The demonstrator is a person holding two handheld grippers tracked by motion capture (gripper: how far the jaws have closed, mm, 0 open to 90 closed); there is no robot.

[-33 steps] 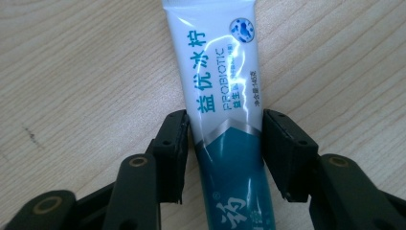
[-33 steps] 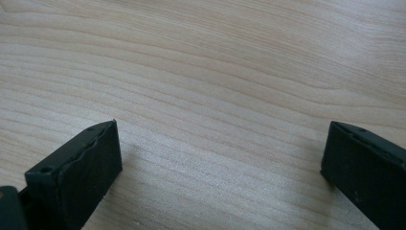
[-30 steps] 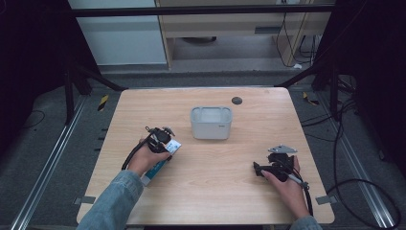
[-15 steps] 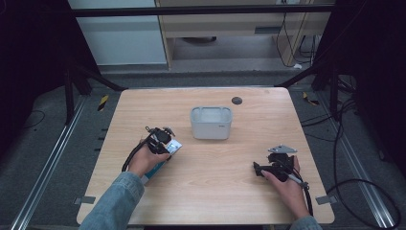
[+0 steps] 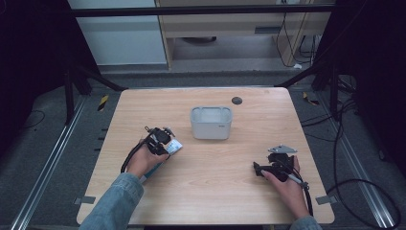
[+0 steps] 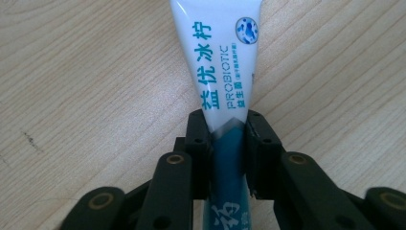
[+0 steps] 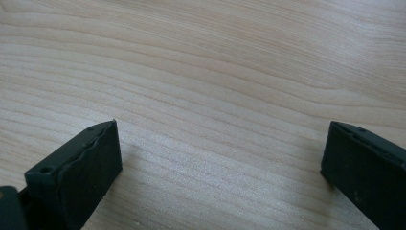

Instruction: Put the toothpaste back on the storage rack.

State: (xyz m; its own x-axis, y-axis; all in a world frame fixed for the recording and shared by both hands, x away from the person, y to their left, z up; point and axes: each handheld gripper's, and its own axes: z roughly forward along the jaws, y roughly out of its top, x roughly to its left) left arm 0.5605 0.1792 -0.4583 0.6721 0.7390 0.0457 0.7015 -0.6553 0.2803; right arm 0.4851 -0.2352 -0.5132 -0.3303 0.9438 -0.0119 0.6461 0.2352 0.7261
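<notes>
The left tongs (image 6: 229, 136) are closed tightly on one white and teal tube (image 6: 222, 62), gripped across its teal part just above the wooden tabletop (image 5: 210, 191), left of centre. The right tongs (image 7: 220, 163) are spread wide with nothing between the jaws, held low over bare wood. One grey bin (image 5: 211, 122) and one dark disc (image 5: 236, 100) are seen farther back.
</notes>
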